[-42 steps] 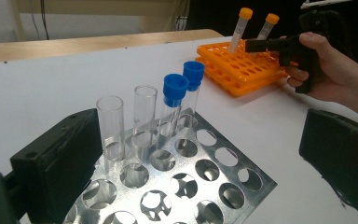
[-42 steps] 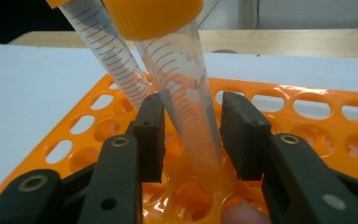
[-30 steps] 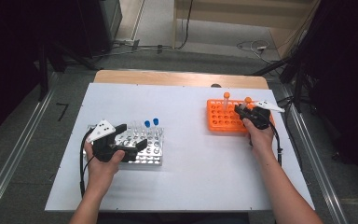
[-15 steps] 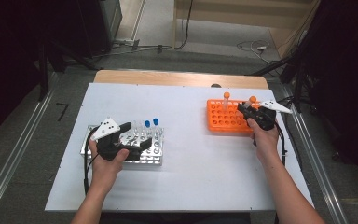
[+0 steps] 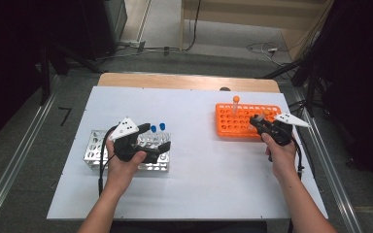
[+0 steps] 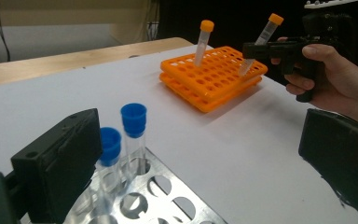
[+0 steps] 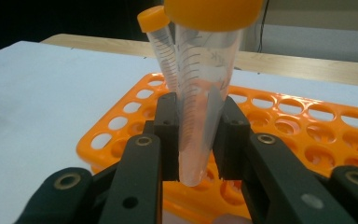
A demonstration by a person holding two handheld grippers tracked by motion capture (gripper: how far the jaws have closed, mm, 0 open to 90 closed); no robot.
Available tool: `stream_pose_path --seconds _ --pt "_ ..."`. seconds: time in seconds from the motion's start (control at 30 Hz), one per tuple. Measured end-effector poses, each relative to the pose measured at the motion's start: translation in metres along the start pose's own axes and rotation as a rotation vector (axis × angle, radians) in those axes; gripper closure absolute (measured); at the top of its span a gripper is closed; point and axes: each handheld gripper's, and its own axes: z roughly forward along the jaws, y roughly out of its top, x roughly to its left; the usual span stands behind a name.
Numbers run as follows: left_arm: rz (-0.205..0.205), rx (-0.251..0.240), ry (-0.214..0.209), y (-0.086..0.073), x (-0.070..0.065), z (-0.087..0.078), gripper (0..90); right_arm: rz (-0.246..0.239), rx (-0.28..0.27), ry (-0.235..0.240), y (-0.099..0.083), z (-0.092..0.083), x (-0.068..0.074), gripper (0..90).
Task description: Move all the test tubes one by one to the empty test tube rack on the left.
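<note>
Over the orange plastic tube rack [image 5: 245, 120] on the white surface [image 5: 199, 170], the right tool [image 7: 196, 140] clamps a clear orange-capped tube [image 7: 200, 93]; lift it straight, clear of its upright neighbour [image 6: 201, 42]; left tool [image 6: 205, 154] gapes wide

A: What sits between my right jaws?
B: A clear conical plastic tube with an orange screw cap [image 7: 200, 93], pinched near its tip, tilted, held above the orange perforated plastic rack [image 7: 307, 135].
</note>
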Motion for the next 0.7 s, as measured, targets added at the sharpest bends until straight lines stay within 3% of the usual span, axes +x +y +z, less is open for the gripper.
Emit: stream_pose_path --seconds 0.17,0.7 --pt "0.009 -0.001 -0.022 0.004 -0.004 0.008 0.0 0.013 0.005 0.030 -0.004 -0.010 0.006 71.5" --pt "0.054 -0.006 -0.094 0.019 -0.021 0.030 0.0 -0.048 0.044 0.134 -0.014 -0.029 0.048 71.4"
